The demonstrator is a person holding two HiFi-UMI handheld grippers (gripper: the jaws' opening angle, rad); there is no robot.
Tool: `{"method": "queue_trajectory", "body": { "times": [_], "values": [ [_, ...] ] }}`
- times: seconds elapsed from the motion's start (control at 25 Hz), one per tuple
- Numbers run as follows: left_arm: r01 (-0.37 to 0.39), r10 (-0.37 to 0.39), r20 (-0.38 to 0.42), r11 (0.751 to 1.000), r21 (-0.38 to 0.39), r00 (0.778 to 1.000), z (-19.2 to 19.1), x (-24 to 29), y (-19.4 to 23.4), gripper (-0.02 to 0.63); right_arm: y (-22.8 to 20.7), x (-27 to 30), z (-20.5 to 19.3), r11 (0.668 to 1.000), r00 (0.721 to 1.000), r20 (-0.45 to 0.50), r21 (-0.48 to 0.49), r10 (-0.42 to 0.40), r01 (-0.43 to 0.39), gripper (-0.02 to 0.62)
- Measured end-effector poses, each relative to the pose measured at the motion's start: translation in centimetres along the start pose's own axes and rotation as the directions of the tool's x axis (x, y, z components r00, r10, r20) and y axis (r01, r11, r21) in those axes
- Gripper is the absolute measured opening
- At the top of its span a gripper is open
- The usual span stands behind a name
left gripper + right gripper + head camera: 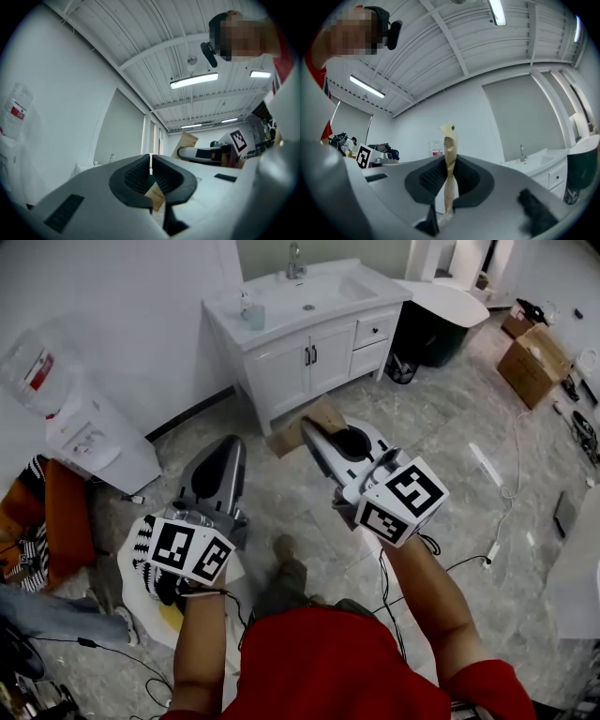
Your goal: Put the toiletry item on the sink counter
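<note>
- The right gripper [314, 432] is clamped on the toiletry item [286, 435], a flat tan packet. In the right gripper view the packet stands edge-on between the dark pads [431, 176] and rises above them.
- The packet is up in the air in front of the person, well apart from the sink counter [277, 296] at the far side of the room.
- The left gripper [232, 448] is level with the right one, to its left, with its jaws together (only a thin slit of light shows at the tips).
- In the left gripper view a brown printed scrap [155, 197] shows low in the gap behind the pads. I cannot tell what it is or whether it is pinched.
- The counter tops a white cabinet [305, 367] and carries a faucet [295, 261] at its far edge and a small bottle [251, 310] at its left end.
- A black bin [427, 334] stands just right of the cabinet, and a cardboard box [534, 362] lies further right.
- A water dispenser [89, 427] stands against the left wall.
</note>
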State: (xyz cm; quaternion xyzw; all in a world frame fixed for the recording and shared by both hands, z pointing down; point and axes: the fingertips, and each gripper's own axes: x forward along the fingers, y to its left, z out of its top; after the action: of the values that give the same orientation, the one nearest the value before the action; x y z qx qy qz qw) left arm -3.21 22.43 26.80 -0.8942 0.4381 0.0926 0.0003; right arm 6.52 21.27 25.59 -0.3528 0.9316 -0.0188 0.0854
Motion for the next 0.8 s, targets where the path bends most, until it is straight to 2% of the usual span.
{"method": "queue_trajectory", "body": {
  "times": [0.24, 0.8],
  "values": [
    [0.001, -0.001, 0.005, 1.0, -0.007, 1.0, -0.8, 4.0, 4.5, 0.029, -3.8, 4.4, -0.5, 1.0, 1.0, -0.008, -0.005, -0.009, 0.009, 0.048],
    [0.018, -0.018, -0.016, 1.0, -0.022, 1.0, -2.2, 14.6, 19.2, 0.029, -13.8, 18.6, -1.8, 0.999, 0.999, -0.023, -0.004, -0.047, 0.047, 0.048]
  ]
}}
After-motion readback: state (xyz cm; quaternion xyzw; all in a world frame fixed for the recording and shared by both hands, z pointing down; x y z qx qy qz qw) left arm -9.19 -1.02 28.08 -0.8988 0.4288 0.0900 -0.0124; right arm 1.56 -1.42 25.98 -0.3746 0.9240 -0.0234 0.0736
